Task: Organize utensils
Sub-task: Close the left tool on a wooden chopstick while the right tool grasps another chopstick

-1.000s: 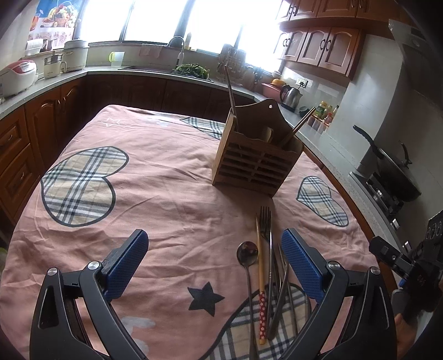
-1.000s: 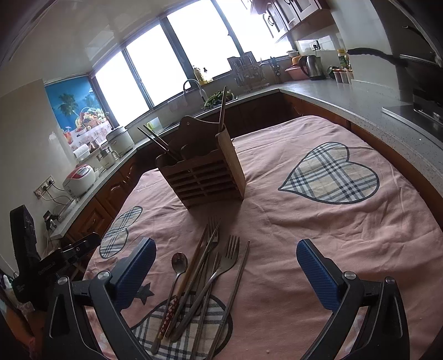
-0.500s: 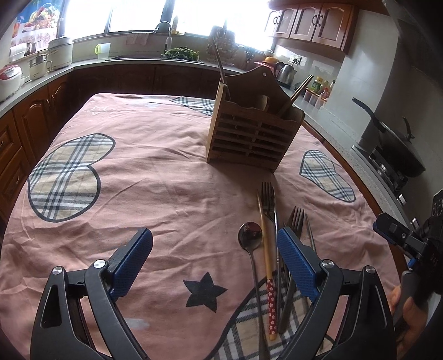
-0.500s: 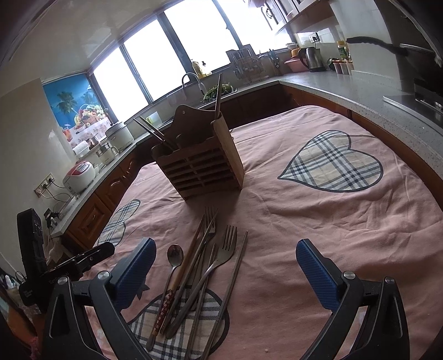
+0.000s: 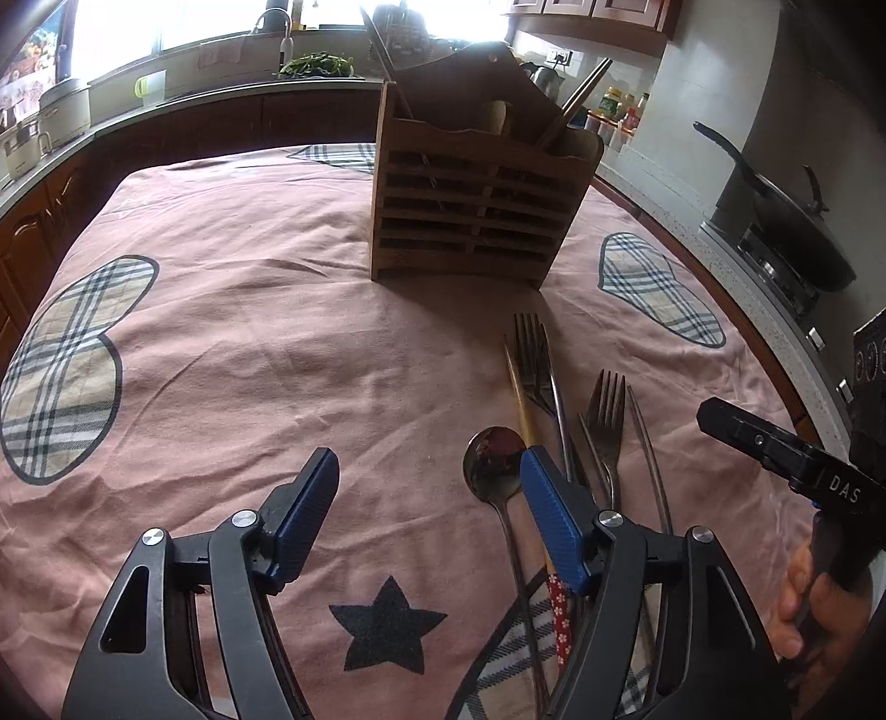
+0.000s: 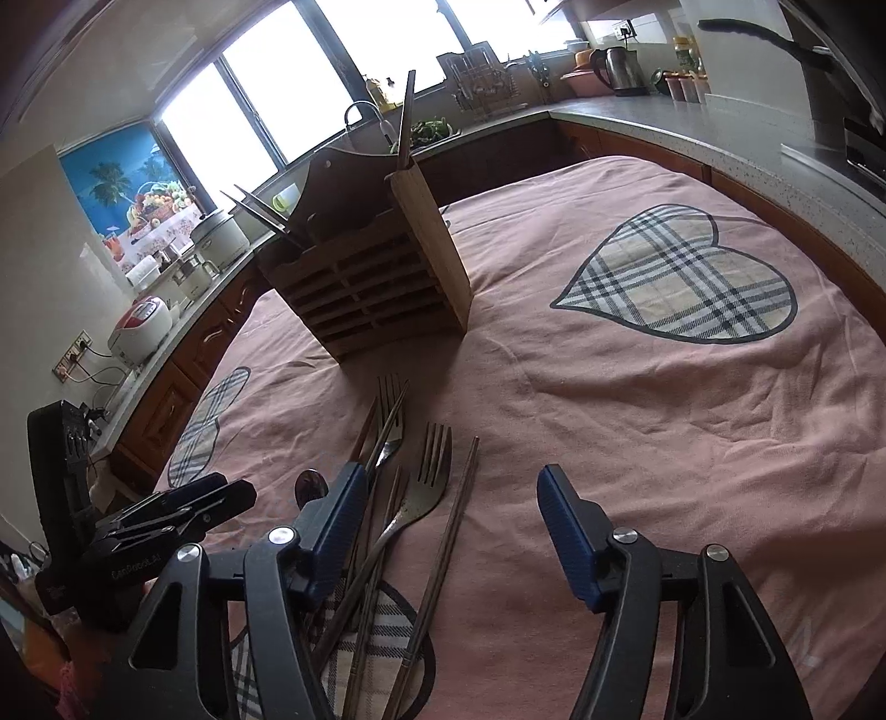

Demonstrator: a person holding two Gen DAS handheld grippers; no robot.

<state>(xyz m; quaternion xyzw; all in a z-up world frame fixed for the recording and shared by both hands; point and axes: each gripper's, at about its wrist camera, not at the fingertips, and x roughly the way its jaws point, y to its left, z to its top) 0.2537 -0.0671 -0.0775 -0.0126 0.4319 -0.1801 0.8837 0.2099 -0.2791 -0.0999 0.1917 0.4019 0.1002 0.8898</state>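
Observation:
A wooden slatted utensil holder (image 5: 476, 210) stands on the pink cloth and shows in the right wrist view too (image 6: 376, 288); a few chopsticks stick out of it. A pile of utensils lies in front of it: a spoon (image 5: 494, 465), forks (image 5: 606, 410) (image 6: 429, 471), and chopsticks (image 6: 451, 531), one with a red patterned end (image 5: 560, 620). My left gripper (image 5: 429, 498) is open and empty, its right finger over the pile's left side. My right gripper (image 6: 451, 518) is open and empty, low over the forks and chopsticks.
The table (image 5: 232, 343) wears a pink cloth with plaid hearts and a black star. Kitchen counters ring it, with a sink (image 5: 277, 50), rice cookers (image 6: 141, 327), a kettle (image 6: 614, 66) and a wok on the stove (image 5: 786, 221).
Both grippers have moved forward and lower toward the utensil pile, and their jaws have narrowed somewhat. The holder looks closer in both views. Nothing has been taken hold of.

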